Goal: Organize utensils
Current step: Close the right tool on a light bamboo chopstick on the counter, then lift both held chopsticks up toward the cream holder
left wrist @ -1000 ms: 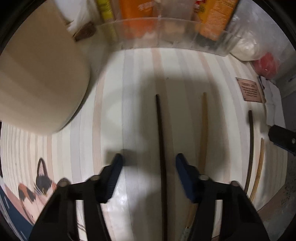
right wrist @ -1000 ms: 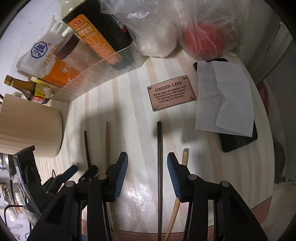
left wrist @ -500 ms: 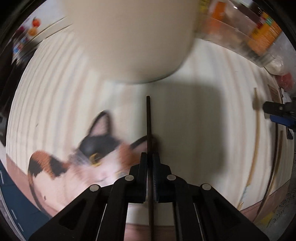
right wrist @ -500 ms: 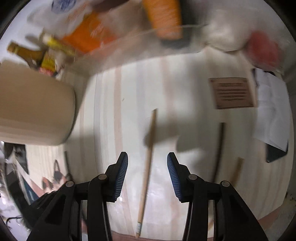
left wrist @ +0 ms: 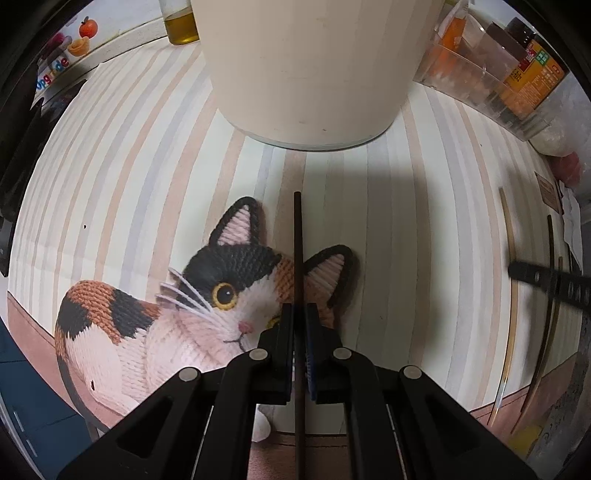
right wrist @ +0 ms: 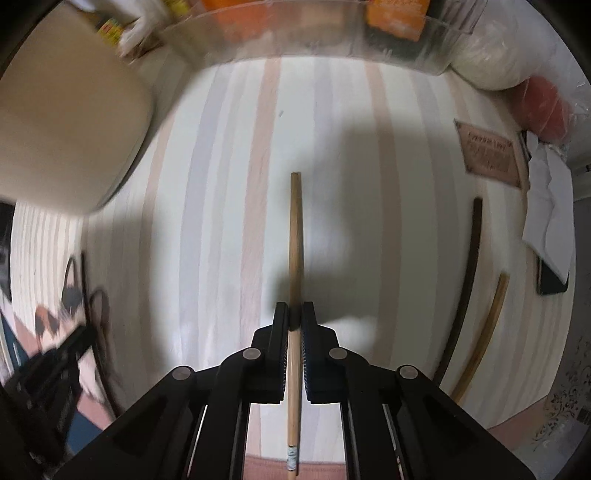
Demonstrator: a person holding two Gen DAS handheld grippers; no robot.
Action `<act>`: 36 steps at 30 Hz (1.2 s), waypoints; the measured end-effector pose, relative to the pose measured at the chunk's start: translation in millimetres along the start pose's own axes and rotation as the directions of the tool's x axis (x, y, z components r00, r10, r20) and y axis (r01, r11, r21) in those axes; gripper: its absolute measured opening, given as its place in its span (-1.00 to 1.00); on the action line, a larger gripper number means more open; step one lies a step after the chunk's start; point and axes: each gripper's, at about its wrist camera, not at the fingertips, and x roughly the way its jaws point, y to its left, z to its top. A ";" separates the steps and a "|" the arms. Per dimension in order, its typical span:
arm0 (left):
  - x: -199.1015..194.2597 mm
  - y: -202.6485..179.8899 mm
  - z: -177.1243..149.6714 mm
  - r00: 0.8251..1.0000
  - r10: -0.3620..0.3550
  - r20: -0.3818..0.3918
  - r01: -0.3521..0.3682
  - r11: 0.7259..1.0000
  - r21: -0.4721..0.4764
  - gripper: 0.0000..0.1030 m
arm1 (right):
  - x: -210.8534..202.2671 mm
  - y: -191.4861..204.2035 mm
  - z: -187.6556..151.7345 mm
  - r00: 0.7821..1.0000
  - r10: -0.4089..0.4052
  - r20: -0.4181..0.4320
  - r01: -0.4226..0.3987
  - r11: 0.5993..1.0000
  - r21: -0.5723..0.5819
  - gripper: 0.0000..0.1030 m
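Observation:
My left gripper (left wrist: 298, 314) is shut on a dark chopstick (left wrist: 297, 243) that points at the cream utensil holder (left wrist: 306, 66) just ahead. My right gripper (right wrist: 294, 314) is shut on a light wooden chopstick (right wrist: 295, 229), held over the striped mat. A dark chopstick (right wrist: 467, 266) and a light chopstick (right wrist: 487, 325) lie on the mat to its right. The holder shows blurred at the upper left of the right wrist view (right wrist: 62, 133). In the left wrist view, chopsticks (left wrist: 511, 258) show at the far right with the right gripper's arm (left wrist: 546, 280) in front of them.
A striped mat with a cat picture (left wrist: 207, 306) covers the table. A clear bin of bottles and packets (right wrist: 332, 33) stands at the back. A plaque (right wrist: 487, 155), white paper over a phone (right wrist: 550, 218) and bagged food (right wrist: 543, 107) sit at the right.
My left gripper holds its dark chopstick steady near the holder. My right gripper has closed on the light chopstick it was straddling and lifted it.

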 end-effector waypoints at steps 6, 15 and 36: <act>-1.5 -19.2 -18.3 1.000 -0.009 -0.008 0.010 1.000 0.024 -0.94 | -2.2 1.1 -34.7 0.999 0.022 -0.037 -0.023 0.999 -0.037 -0.87; -2.6 -30.2 -26.4 0.999 -0.033 -0.016 0.034 0.998 0.053 -0.86 | -5.4 1.5 -37.7 0.996 0.021 -0.089 -0.025 0.999 -0.043 -0.86; 1.4 -12.0 1.7 0.992 -0.118 -0.054 0.121 0.992 0.048 -0.91 | 9.0 9.8 -4.5 0.991 -0.031 -0.133 0.025 0.999 -0.043 -0.84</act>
